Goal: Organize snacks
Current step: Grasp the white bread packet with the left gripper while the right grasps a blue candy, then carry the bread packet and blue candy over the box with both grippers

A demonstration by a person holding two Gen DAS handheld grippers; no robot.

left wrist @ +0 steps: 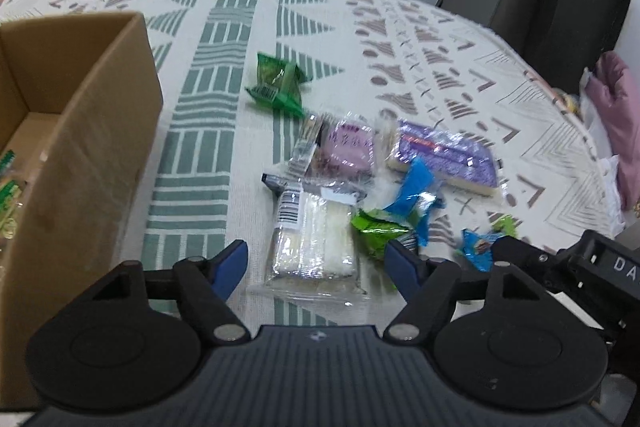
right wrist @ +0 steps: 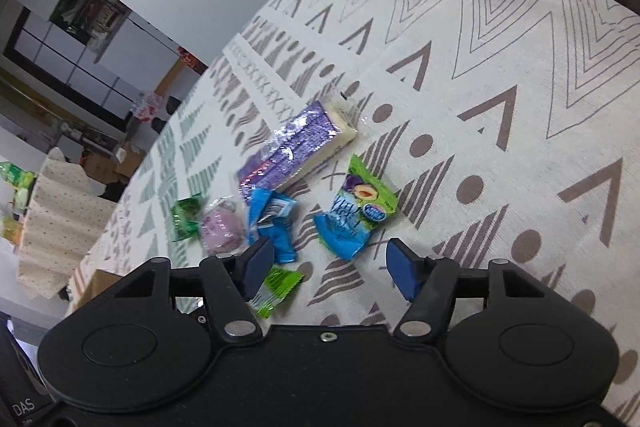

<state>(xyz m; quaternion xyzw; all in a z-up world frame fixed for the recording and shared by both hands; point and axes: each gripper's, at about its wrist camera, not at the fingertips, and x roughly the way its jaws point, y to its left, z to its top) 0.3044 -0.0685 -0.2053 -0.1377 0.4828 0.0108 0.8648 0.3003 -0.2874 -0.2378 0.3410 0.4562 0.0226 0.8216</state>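
Hovering my left gripper (left wrist: 316, 263), jaws spread, over white wafer pack (left wrist: 312, 243); cardboard box (left wrist: 80, 131) left. My right gripper (right wrist: 330, 267) spread near plum candy (right wrist: 356, 207).

green packets (left wrist: 276, 83), purple-wrapped cake (right wrist: 296, 147), geometric green-and-taupe tablecloth (left wrist: 224, 75)

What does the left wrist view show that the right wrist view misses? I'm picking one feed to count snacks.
Only the left wrist view shows the open brown cardboard box and the clear packet of white wafers between the open left claw. Only the right shows the plum-printed blue-green pouch ahead of the open right claw. Both share the long purple foil bar.
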